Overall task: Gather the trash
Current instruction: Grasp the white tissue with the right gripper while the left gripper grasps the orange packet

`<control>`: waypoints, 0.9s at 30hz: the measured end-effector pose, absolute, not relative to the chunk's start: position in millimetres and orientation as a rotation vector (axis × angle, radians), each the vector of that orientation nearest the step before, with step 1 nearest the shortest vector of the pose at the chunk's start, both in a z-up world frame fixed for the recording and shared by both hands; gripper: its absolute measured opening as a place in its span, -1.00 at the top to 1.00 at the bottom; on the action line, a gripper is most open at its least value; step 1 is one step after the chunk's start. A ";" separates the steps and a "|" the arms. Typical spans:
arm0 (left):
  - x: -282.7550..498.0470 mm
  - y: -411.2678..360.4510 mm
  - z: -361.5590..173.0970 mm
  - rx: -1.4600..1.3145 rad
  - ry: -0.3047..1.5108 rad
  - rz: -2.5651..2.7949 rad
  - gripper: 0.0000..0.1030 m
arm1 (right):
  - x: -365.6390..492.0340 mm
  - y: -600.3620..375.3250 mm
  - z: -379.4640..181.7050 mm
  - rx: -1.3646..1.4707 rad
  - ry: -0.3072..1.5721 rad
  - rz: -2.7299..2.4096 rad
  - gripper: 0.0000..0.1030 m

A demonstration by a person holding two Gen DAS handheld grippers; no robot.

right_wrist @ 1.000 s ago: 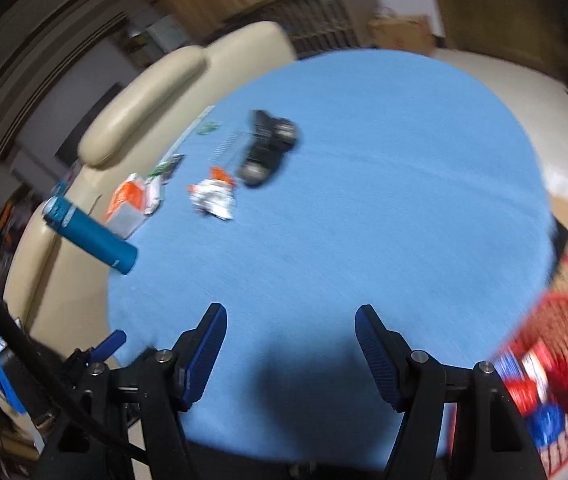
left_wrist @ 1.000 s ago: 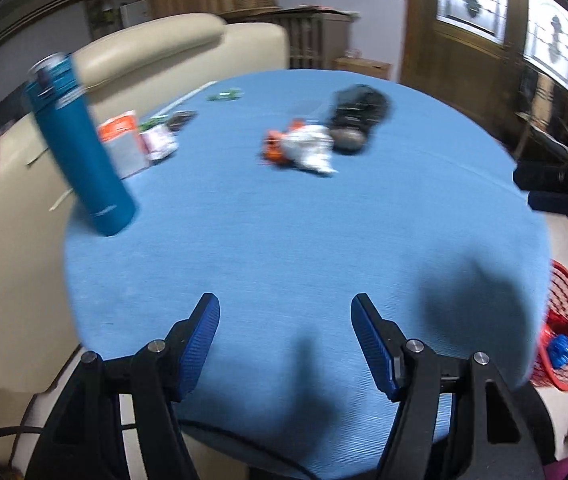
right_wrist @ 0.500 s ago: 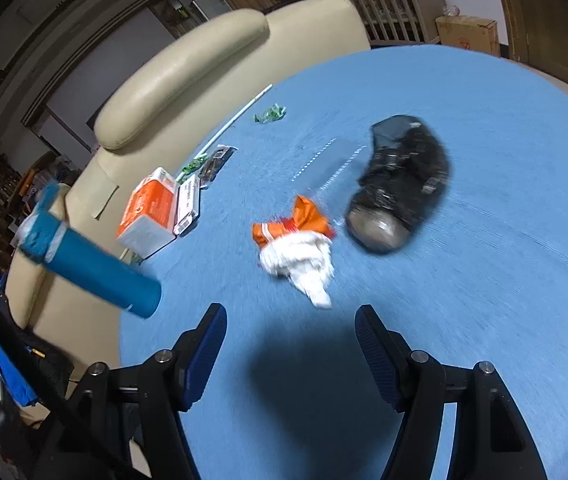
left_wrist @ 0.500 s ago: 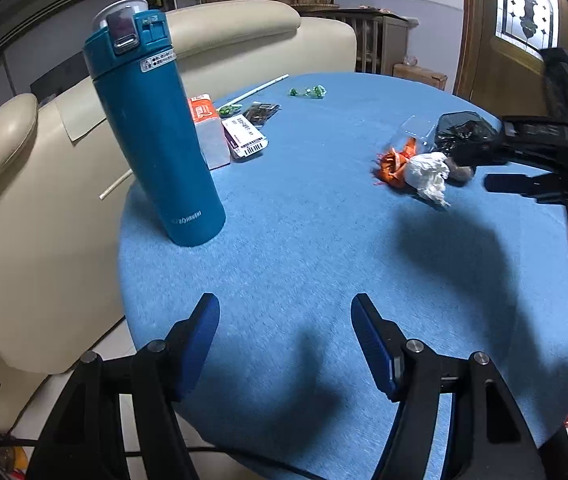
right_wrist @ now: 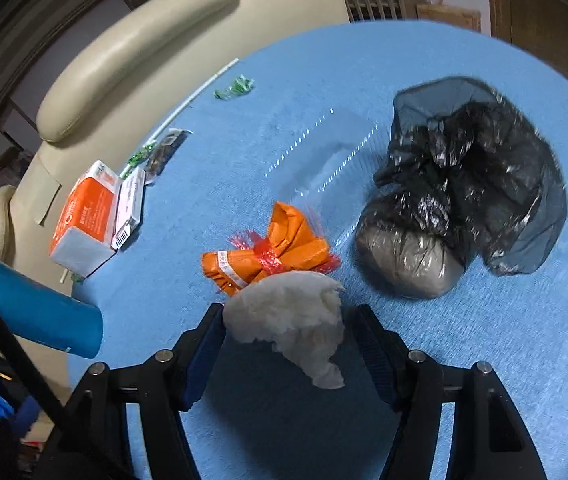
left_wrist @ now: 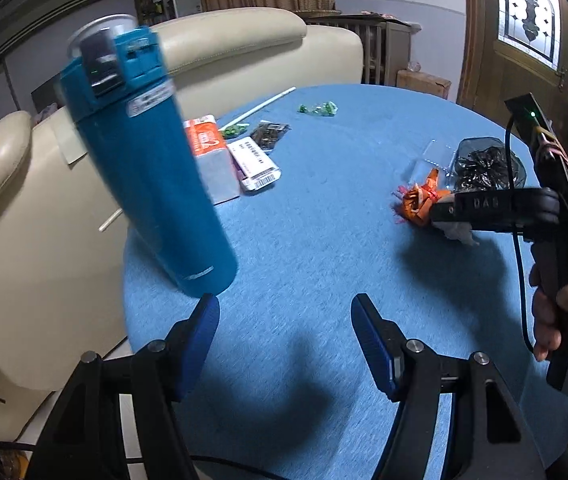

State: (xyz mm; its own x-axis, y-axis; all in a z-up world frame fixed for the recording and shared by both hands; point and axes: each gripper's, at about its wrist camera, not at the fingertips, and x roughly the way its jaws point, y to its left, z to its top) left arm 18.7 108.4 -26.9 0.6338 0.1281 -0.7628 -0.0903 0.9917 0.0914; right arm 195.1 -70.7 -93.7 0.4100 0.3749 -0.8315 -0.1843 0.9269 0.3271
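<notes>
Blue table [right_wrist: 444, 380]: tissue wad [right_wrist: 292, 320] between right gripper [right_wrist: 288, 344] fingers

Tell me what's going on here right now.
A person is clearing trash off the blue table. The right tool sits open around a white tissue wad, not yet closed on it. An orange wrapper and a black bag lie just beyond. The left tool hovers open and empty beside the bottle.

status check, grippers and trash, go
Right gripper open, straddling white wad, not closed on it. Left gripper open, empty, beside blue bottle. Orange wrapper touches wad; black bag beside.
</notes>
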 end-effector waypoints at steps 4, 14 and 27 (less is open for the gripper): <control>36.0 95.5 -26.9 0.066 0.871 0.077 -0.34 | 188.5 -84.1 -89.0 0.195 1.063 0.364 0.04; 119.3 44.9 -46.6 0.093 0.885 -0.131 -0.35 | 139.3 -166.7 -62.4 0.271 1.022 0.350 0.04; 184.9 9.8 -78.7 0.077 0.993 -0.367 -0.22 | 74.3 -262.0 -67.7 0.394 1.028 0.233 0.04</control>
State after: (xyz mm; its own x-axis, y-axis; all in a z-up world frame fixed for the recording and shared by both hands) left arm 184.9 9.8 -78.7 0.4903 -0.2674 -0.8295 0.3371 0.9359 -0.1025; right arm 74.3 -262.0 -67.7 0.5008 0.3686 -0.7832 -0.0048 0.9059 0.4234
